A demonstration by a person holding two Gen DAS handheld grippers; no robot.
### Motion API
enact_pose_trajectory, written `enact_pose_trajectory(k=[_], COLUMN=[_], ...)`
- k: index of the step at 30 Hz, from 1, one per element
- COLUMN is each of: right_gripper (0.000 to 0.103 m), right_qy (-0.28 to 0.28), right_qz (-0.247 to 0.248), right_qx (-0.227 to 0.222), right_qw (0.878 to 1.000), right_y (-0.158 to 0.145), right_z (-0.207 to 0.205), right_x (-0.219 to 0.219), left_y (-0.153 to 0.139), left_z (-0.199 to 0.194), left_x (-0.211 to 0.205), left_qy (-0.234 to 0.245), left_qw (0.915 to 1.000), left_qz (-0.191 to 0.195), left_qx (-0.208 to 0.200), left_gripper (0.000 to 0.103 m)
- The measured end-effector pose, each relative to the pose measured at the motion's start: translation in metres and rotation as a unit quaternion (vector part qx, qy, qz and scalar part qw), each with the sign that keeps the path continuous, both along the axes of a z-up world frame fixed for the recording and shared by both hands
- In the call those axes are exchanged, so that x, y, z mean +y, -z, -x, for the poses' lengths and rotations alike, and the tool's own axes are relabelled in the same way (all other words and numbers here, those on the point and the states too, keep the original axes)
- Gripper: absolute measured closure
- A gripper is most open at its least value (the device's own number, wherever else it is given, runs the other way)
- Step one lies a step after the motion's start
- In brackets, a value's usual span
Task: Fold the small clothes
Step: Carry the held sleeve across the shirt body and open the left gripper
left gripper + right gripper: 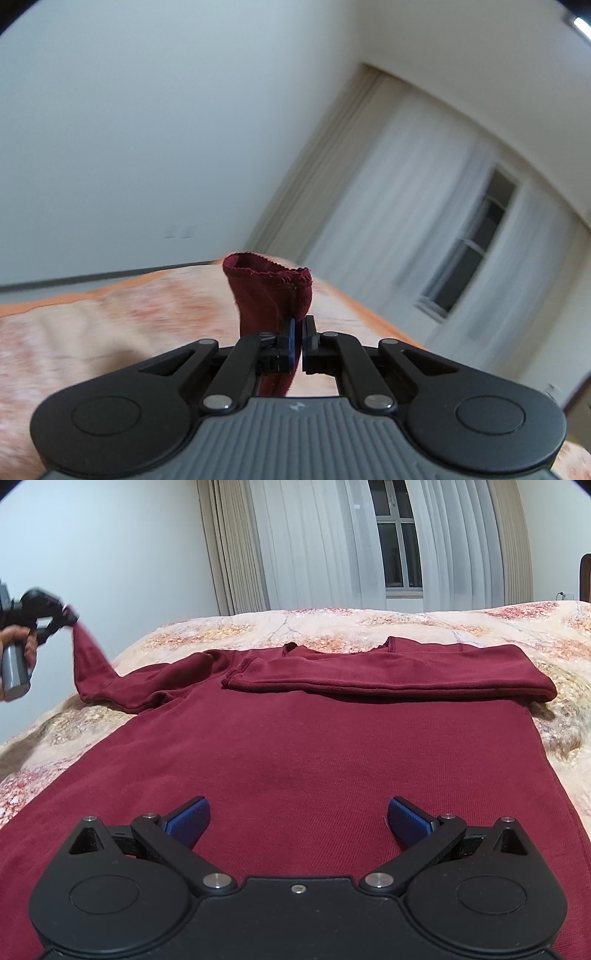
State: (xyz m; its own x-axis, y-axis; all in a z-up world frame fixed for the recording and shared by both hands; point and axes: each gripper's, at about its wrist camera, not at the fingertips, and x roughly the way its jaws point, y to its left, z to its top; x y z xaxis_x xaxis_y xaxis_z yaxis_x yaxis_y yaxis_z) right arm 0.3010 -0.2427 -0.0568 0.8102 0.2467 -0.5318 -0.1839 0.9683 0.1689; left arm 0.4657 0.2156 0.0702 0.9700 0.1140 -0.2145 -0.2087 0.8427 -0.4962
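- Right wrist view: one maroon sweater (295, 746) lies flat on the bed (480, 624), one sleeve (388, 679) folded across the chest.
- Left claw (298, 332) is clamped on the other sleeve's cuff (269, 284), lifted.
- Right claw (298, 821) hovers, fingers apart, empty.
- Only the left wrist view shows the cuff's hem close up.

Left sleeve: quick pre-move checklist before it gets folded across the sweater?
1. Left gripper shut on the sleeve cuff: ok, the cloth is pinched between the pads.
2. Left sleeve lifted off the bedspread: ok at the cuff end; the part near the shoulder lies on the bed.
3. Right sleeve already folded across the chest: ok, it lies flat below the collar.
4. Sweater body spread flat: ok, no large wrinkles visible.
5. Right gripper clear of the fold path: cannot tell; it is open, holds nothing and hovers over the lower body.
6. Lower hem straight: cannot tell, hidden behind the right gripper.
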Motion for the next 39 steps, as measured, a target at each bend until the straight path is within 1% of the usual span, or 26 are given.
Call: enact_pose_trajectory(k=[4, 7, 11, 14, 16, 19, 22, 25, 29, 32, 33, 34, 35, 37, 39], right_gripper=[0.0, 0.0, 0.0, 0.0, 0.0, 0.0, 0.0, 0.0, 0.0, 0.0, 0.0, 0.0, 0.0, 0.0, 0.0], right_qy=[0.001, 0.006, 0.031, 0.067, 0.084, 0.113, 0.141, 0.152, 0.159, 0.157, 0.156, 0.155, 0.153, 0.149, 0.145], right_qz=[-0.017, -0.038, -0.085, -0.11, -0.108, -0.09, -0.069, -0.065, -0.07, -0.059, -0.052, -0.045, -0.039, -0.032, -0.033], right_qx=[-0.006, -0.013, -0.023, -0.021, -0.021, -0.025, -0.028, -0.023, -0.013, -0.007, -0.007, -0.008, -0.008, -0.006, -0.005], right_qw=[1.0, 0.999, 0.996, 0.991, 0.99, 0.989, 0.987, 0.986, 0.985, 0.986, 0.986, 0.987, 0.987, 0.988, 0.989], right_y=[0.0, -0.001, -0.01, -0.018, -0.023, -0.03, -0.033, -0.031, -0.025, -0.017, -0.015, -0.014, -0.013, -0.011, -0.01], right_z=[0.001, 0.004, 0.009, 0.014, 0.019, 0.027, 0.035, 0.045, 0.049, 0.049, 0.049, 0.049, 0.049, 0.047, 0.045], right_x=[-0.005, -0.01, -0.029, -0.049, -0.062, -0.083, -0.102, -0.119, -0.128, -0.122, -0.12, -0.117, -0.114, -0.112, -0.113], left_y=[-0.023, -0.035, -0.045, -0.042, -0.035, -0.013, 0.013, 0.043, 0.075, 0.092, 0.094, 0.094, 0.092, 0.086, 0.077], left_z=[0.0, 0.0, 0.011, 0.023, 0.034, 0.045, 0.051, 0.054, 0.053, 0.04, 0.04, 0.041, 0.039, 0.039, 0.04], left_x=[-0.053, -0.097, -0.156, -0.199, -0.23, -0.264, -0.296, -0.318, -0.333, -0.329, -0.326, -0.322, -0.317, -0.304, -0.293], left_qy=[0.065, 0.116, 0.186, 0.234, 0.263, 0.304, 0.335, 0.362, 0.388, 0.397, 0.398, 0.399, 0.4, 0.398, 0.397], left_qw=[0.9972, 0.9912, 0.9778, 0.9657, 0.9572, 0.9446, 0.9327, 0.9218, 0.9095, 0.9042, 0.9031, 0.9025, 0.902, 0.9037, 0.9051], left_qz=[-0.028, -0.049, -0.075, -0.091, -0.103, -0.113, -0.13, -0.139, -0.137, -0.124, -0.119, -0.116, -0.111, -0.096, -0.087], left_qx=[-0.024, -0.042, -0.06, -0.065, -0.063, -0.051, -0.029, 0.002, 0.057, 0.098, 0.107, 0.114, 0.12, 0.126, 0.124], left_gripper=[0.101, 0.101, 0.101, 0.101, 0.101, 0.101, 0.101, 0.101, 0.1, 0.099, 0.096, 0.086, 0.079, 0.048, 0.035])
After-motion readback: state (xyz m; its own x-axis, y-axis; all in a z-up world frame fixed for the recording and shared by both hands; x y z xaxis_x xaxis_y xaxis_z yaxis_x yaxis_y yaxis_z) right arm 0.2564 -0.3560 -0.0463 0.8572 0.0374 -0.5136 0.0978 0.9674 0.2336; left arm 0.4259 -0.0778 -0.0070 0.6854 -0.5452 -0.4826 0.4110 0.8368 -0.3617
